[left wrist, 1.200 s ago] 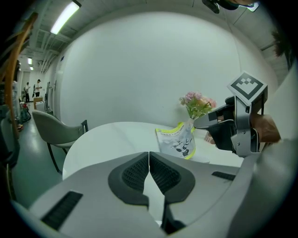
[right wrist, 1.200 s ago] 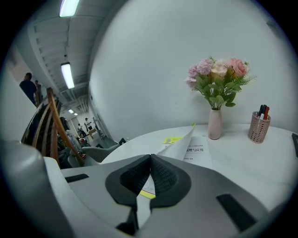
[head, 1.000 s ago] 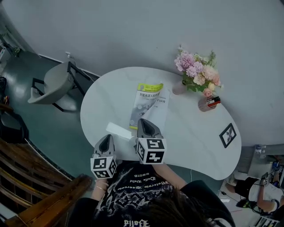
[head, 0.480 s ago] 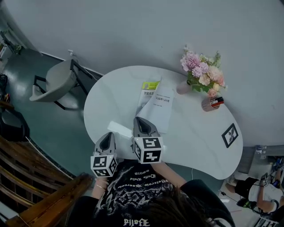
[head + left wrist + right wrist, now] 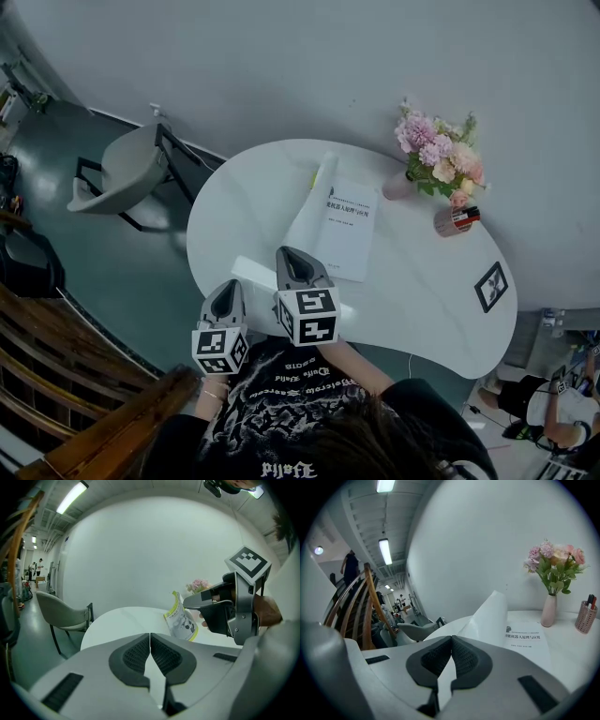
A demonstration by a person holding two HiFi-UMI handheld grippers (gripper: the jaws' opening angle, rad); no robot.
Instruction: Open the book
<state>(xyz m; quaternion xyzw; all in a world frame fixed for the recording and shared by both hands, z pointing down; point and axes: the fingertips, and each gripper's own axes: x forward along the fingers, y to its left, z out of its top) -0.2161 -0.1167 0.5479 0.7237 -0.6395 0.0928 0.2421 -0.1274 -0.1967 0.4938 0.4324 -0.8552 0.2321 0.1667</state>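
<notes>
Right gripper, clamped on the cover, has swung it upright, left of the vase; you have the book half open.

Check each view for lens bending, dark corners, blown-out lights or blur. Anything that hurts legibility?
Head view: even, soft light with no glare; the table edge bows from the wide lens. Left gripper view: heavy fisheye, black corners, ceiling lamp blown out, book sharp. Right gripper view: same dark ring, tube lamp blown out, flowers and the book's page print crisp.
</notes>
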